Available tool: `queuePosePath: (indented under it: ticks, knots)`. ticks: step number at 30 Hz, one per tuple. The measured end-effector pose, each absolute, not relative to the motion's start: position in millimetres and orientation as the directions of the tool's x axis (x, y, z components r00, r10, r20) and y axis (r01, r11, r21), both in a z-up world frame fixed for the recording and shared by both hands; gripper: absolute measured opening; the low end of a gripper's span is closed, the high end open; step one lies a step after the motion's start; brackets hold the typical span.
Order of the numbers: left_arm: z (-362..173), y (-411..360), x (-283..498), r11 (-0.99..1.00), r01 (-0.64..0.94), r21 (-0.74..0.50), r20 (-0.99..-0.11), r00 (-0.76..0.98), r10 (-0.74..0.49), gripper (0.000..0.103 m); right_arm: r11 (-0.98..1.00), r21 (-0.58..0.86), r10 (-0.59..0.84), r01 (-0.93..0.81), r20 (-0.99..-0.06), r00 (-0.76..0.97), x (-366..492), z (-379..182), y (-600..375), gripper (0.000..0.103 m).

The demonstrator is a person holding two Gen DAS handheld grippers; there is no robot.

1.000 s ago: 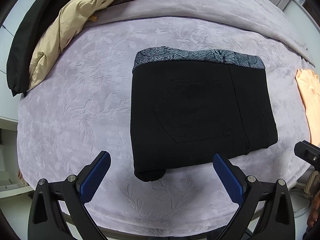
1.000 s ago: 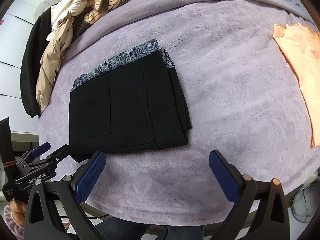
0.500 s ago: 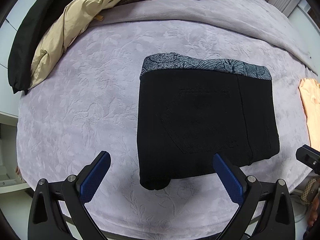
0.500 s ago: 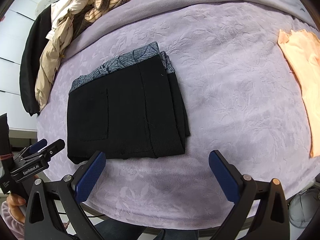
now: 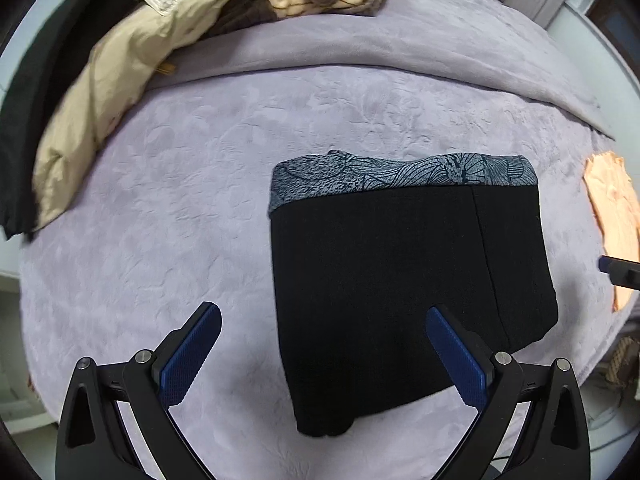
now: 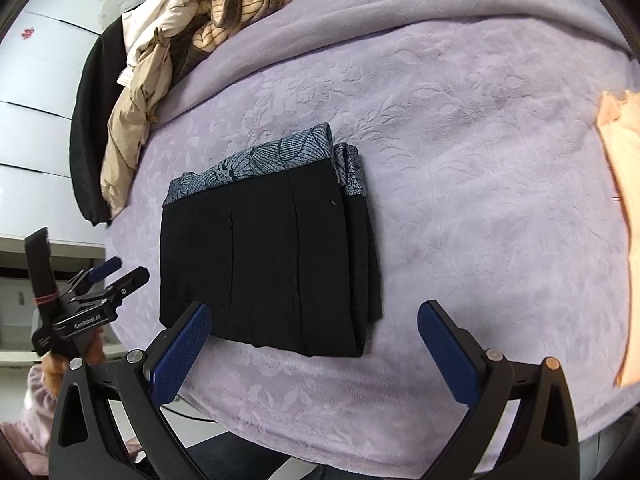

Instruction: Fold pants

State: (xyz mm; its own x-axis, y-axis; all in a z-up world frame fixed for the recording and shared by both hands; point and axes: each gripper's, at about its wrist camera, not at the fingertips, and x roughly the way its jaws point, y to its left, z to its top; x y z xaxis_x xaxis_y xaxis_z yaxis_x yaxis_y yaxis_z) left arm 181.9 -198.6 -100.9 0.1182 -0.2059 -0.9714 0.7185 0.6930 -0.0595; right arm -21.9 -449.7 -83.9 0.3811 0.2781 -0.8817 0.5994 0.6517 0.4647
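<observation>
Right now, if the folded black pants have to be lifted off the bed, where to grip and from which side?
Probably the folded black pants at the stacked right edge, coming in low from their right over the purple blanket. All layers meet there, so one pinch by the right hand-held gripper should keep the fold together.

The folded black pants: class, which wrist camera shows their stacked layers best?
The right wrist view: the folded black pants show their layered right edge there, with the patterned band wrapping round. The left wrist view shows the pants flat from above, partly behind a finger.
</observation>
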Motion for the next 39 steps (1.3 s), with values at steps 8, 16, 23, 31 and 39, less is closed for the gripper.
queuePosePath:
  ticks: [8,16,23,31,39]
  knots:
    - [-133.1,-186.8,217.1,0.702,0.668,-0.247,-0.945,-0.005,-0.328,0.103,0.560,0.607,0.427,0.564,-0.795,0.431,-12.4,-150.8,-468.6,0.103]
    - [-181.7,-187.7,221.9,0.610,0.634,-0.476,-0.866,-0.218,-0.450,0.103,0.416,0.777,0.578,0.473,-0.627,0.522,-4.5,-210.4,-483.4,0.102]
    - [-190.1,-206.1,211.3,0.629,0.645,-0.434,-0.888,-0.189,-0.419,0.096,0.344,0.809,0.592,0.476,-0.581,0.559,1.6,-226.7,-484.1,0.061]
    - [-145.7,-202.2,188.1,0.624,0.653,-0.430,-0.883,-0.158,-0.442,0.069,0.271,0.850,0.579,0.453,-0.519,0.628,-4.6,-202.1,-473.2,0.041]
    - [-119.4,-161.2,162.9,0.658,0.650,-0.380,-0.906,-0.119,-0.406,0.070,0.214,0.882,0.594,0.419,-0.458,0.661,-28.4,-170.1,-433.1,0.041]
